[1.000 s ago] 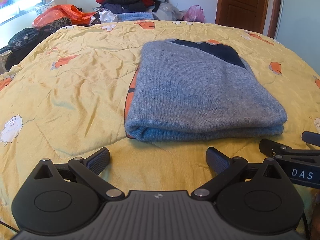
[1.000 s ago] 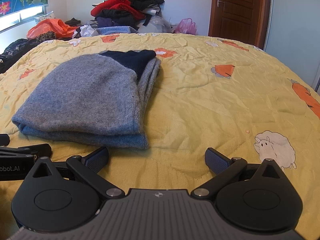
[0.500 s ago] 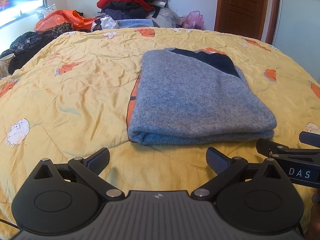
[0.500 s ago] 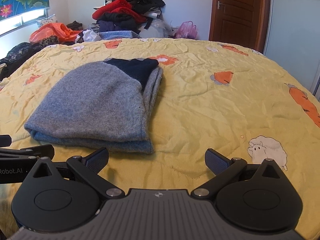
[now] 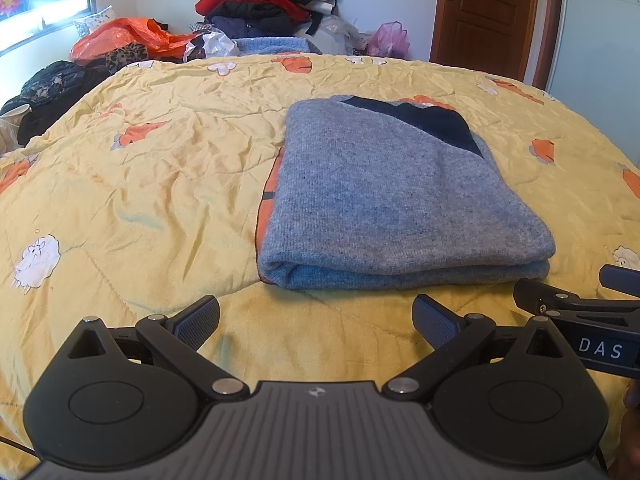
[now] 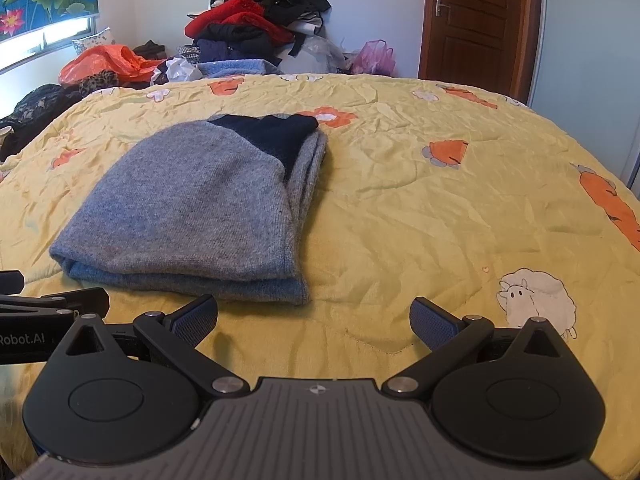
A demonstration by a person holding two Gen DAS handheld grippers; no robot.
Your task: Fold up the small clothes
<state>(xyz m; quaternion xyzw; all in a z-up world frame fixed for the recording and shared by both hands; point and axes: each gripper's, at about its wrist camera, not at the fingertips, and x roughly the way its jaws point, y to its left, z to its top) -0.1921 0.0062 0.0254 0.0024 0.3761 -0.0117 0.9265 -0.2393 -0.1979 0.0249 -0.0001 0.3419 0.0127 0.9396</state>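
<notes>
A grey knit sweater with a dark navy patch [image 5: 384, 192] [image 6: 192, 208] lies folded into a thick rectangle on the yellow quilt [image 5: 140, 184] [image 6: 440, 208]. My left gripper [image 5: 316, 318] hovers open just short of the sweater's near folded edge, with nothing between its fingers. My right gripper [image 6: 314, 316] is open too, in front of the sweater's near right corner and empty. Each gripper's side shows at the edge of the other's view.
A heap of red, black and blue clothes [image 5: 264, 4] [image 6: 256, 24] sits past the far edge of the bed, with an orange bag [image 5: 120, 36] and dark garments to its left. A brown door [image 6: 476, 20] stands at the back right.
Both grippers have pulled back and risen a little from the sweater, so it looks smaller and farther away. Both stay open. The sweater has not moved.
</notes>
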